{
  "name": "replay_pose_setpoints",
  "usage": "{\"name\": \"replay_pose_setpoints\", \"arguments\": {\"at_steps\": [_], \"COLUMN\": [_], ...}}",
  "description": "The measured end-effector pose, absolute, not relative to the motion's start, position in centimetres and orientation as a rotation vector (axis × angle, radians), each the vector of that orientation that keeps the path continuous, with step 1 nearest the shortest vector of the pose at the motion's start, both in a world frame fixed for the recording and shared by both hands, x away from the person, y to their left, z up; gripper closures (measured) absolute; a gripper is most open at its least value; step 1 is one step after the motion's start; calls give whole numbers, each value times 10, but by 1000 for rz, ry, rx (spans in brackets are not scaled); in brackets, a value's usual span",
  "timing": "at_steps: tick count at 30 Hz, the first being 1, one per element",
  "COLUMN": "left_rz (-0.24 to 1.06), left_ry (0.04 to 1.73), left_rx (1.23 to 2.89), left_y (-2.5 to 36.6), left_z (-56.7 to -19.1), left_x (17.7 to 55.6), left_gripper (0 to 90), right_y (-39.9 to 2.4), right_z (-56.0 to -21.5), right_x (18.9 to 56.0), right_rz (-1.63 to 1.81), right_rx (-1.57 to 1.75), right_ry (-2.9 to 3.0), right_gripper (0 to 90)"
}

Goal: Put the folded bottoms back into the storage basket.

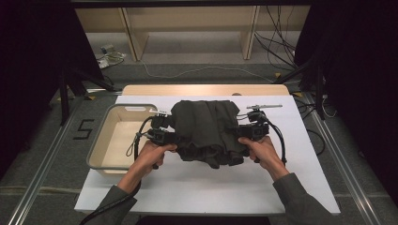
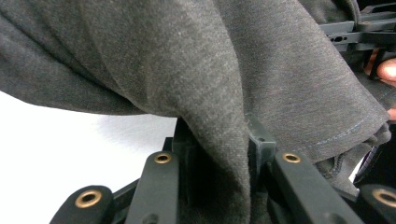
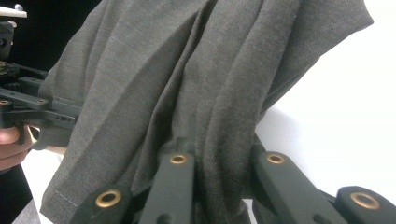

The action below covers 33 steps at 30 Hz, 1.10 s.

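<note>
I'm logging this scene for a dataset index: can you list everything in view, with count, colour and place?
garment: one, dark grey, bunched, held up between both grippers above the sheet
bin: one, beige with grey rim, at the table's left
sheet: one, white, covering the table
table: one, light wood, edge showing beyond the sheet
shelf unit: one, light wood, on the floor behind
left gripper: one, black, shut on garment
right gripper: one, black, shut on garment
</note>
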<state>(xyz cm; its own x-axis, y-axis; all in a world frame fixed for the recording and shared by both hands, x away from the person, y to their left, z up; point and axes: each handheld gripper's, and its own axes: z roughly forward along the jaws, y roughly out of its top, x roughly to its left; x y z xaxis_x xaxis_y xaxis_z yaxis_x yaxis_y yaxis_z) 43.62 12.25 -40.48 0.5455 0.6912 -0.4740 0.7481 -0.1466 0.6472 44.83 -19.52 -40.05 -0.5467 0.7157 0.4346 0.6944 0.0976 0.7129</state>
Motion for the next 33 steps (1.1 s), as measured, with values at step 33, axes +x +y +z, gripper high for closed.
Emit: {"name": "replay_pose_setpoints", "arguments": {"at_steps": [33], "left_rz": [-3], "left_ry": [1144], "left_rx": [1873], "left_y": [162], "left_z": [-369], "left_x": [423], "left_gripper": [712], "right_y": [-159], "right_z": [-370], "right_x": [438], "right_rz": [1550], "right_rx": [1386], "right_ry": [2298], "right_gripper": [817]}}
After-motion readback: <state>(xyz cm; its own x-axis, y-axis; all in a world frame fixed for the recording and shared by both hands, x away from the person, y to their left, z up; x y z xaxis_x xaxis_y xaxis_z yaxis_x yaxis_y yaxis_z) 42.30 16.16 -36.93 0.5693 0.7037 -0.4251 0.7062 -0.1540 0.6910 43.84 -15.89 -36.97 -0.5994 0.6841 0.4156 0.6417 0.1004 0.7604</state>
